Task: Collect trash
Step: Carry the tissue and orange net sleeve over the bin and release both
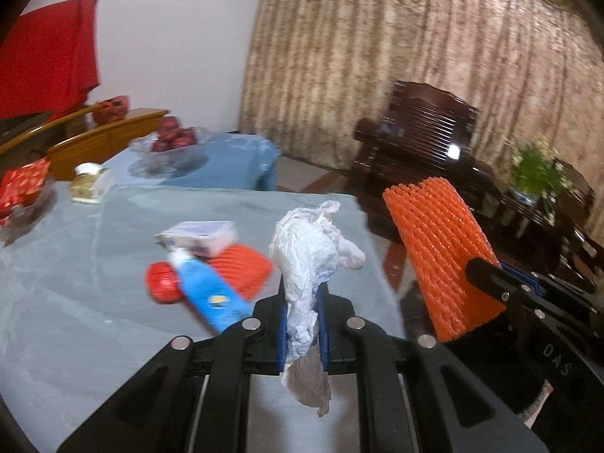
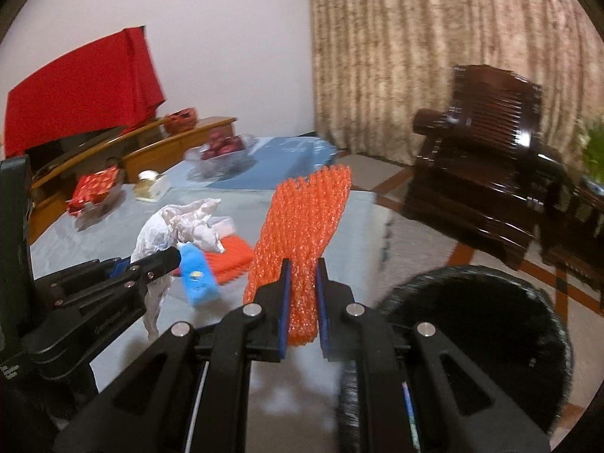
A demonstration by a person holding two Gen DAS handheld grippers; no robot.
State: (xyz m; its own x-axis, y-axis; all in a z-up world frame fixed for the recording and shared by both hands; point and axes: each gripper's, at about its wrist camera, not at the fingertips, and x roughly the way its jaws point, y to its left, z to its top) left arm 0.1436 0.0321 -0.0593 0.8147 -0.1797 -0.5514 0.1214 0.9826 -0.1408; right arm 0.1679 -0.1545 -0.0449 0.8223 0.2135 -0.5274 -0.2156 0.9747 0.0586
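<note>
My left gripper point(image 1: 302, 294) is shut on a crumpled white tissue point(image 1: 305, 249) and holds it above the grey table point(image 1: 75, 302). My right gripper point(image 2: 303, 275) is shut on an orange foam fruit net point(image 2: 302, 222), held upright; the net also shows in the left wrist view point(image 1: 441, 256). The tissue shows in the right wrist view point(image 2: 177, 226) too. On the table lie a second orange net point(image 1: 241, 271), a blue bottle point(image 1: 207, 294) with a red cap point(image 1: 162, 283), and a small white box point(image 1: 200, 236). A black bin point(image 2: 475, 332) stands beside the table, below and right of the right gripper.
A glass bowl of red apples point(image 1: 173, 143) sits on a blue cloth further back. A red gift packet point(image 1: 22, 185) and a small jar point(image 1: 88, 183) lie at the left. A dark wooden armchair point(image 1: 422, 139) and a potted plant point(image 1: 536, 170) stand at the right, before a curtain.
</note>
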